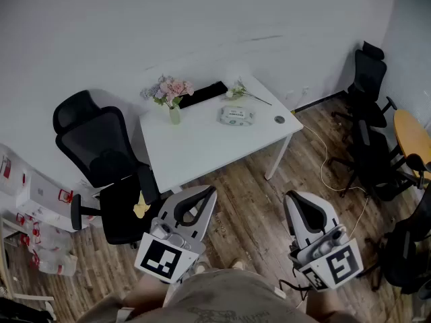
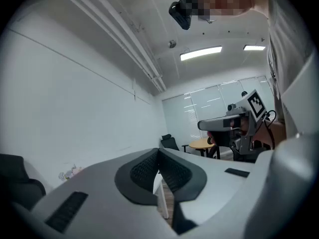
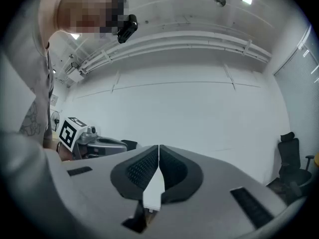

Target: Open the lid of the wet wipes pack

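Left tongs (image 1: 210,192), right tongs (image 1: 291,198) clenched, empty; wet wipes pack (image 1: 236,116) on table (image 1: 195,150), well ahead.

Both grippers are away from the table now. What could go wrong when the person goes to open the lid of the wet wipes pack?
1. The left gripper and right gripper are both shut; if they do not open first, they may only push the wet wipes pack.
2. The pack lies loose on the table, so pulling the lid might lift the whole pack.
3. The flower vase stands near the pack; a reaching gripper could tip it.
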The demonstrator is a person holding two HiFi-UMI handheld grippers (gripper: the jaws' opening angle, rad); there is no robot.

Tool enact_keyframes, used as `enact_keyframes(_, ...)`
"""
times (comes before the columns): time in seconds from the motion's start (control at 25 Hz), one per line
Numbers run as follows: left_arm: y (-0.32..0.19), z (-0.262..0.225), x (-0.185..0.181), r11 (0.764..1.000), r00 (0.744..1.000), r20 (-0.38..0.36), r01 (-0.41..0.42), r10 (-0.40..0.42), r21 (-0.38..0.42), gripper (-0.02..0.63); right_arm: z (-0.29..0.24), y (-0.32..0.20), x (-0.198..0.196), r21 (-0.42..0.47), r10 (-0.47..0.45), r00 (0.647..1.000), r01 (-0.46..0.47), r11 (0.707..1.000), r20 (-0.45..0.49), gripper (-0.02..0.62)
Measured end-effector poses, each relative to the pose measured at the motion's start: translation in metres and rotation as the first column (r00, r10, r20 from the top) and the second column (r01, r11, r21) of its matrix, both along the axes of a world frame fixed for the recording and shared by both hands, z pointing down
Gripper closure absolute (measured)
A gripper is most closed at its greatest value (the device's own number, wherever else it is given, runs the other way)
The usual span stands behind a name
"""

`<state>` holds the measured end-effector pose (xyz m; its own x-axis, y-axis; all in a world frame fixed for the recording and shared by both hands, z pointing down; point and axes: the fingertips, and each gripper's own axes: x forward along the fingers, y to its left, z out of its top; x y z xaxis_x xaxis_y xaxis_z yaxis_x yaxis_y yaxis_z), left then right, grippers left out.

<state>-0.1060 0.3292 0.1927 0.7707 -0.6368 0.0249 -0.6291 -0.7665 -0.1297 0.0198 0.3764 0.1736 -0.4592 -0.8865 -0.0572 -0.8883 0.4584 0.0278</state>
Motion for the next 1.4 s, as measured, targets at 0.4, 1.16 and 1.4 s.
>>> enact_keyframes(0.4, 0.002, 0.005, 0.036, 1.000, 0.999, 0.037, 0.002, -0.002, 0.002, 0.589, 0.010, 0.000, 0.032, -0.009, -0.028, 0.999, 0.028, 1.000, 0.030, 0.563)
enact_keyframes(1.16, -0.087, 0.037, 0.058, 1.000, 0.999, 0.037, -0.006, 0.007, -0.022, 0.589, 0.048, -0.086, 0.053, -0.049, -0.019, 0.999, 0.021, 0.999, 0.038, 0.563)
enact_keyframes(1.4, -0.153, 0.041, 0.063, 0.999, 0.999, 0.046, -0.016, 0.018, -0.036, 0.589, 0.053, -0.157, 0.056, -0.080, -0.015, 1.000, 0.016, 0.997, 0.013, 0.563)
